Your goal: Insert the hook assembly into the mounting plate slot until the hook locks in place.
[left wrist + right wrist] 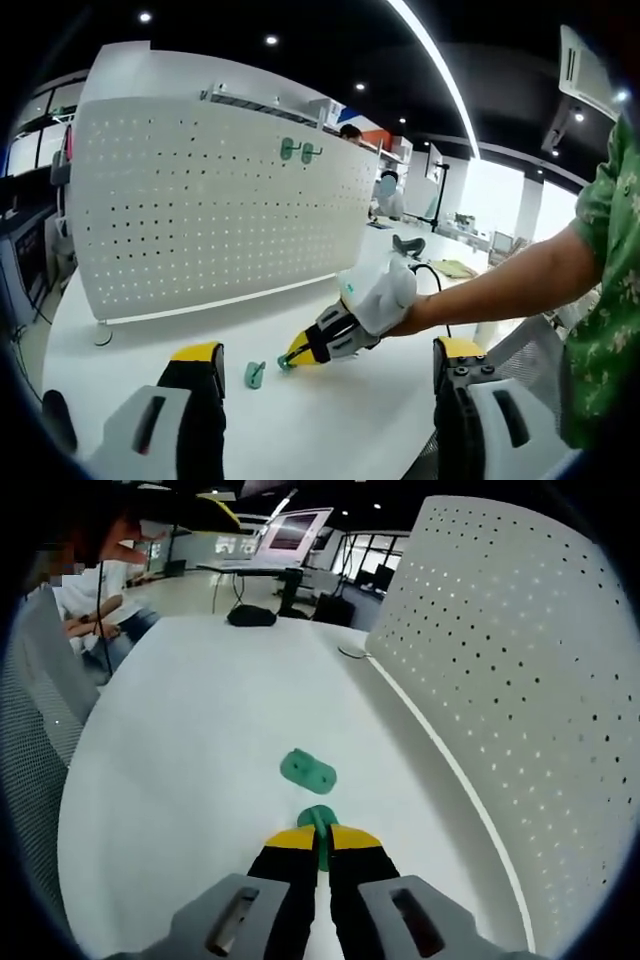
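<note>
One green hook (320,832) pinched by right hand-held gripper (321,842).

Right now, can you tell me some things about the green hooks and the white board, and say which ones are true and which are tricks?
1. The right gripper is shut on a green hook. True.
2. A second green hook piece lies loose on the white table. True.
3. The pegboard has no hooks on it. False: two green hooks hang near its top.
4. The left gripper is holding a hook. False: its jaws stand open, with nothing between them.
5. The pegboard lies flat on the table. False: it stands upright.
</note>
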The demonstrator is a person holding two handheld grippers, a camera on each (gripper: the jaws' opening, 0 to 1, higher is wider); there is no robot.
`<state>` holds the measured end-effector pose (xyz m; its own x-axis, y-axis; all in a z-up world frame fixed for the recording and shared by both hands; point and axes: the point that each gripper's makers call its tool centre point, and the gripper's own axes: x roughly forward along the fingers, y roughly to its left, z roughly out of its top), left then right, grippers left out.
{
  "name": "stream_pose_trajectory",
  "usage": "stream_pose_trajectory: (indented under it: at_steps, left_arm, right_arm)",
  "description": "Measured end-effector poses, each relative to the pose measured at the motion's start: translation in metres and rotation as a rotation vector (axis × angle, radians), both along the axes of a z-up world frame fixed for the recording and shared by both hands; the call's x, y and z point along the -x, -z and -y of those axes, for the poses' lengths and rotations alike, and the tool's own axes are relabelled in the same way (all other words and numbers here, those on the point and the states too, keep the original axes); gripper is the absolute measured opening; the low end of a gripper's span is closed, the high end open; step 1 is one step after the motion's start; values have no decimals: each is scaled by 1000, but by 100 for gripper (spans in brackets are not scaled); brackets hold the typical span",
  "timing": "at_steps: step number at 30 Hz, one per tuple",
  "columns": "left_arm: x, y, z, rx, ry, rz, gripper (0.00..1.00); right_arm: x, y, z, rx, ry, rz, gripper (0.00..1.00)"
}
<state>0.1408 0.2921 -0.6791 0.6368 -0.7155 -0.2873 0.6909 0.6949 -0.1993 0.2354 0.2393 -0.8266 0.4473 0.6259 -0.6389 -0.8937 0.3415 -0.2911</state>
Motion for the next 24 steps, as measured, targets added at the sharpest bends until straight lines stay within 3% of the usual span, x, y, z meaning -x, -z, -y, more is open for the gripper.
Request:
stream_pose_trajectory:
  at_steps: [12, 24]
  left_arm:
    - [-4, -11, 6, 11, 11, 28, 88]
    - [-11, -32, 8, 35, 13, 74, 87]
  right_arm:
    - [-10, -49, 11, -152, 120, 53, 2]
    - [-8, -97, 16, -275, 184, 111, 2]
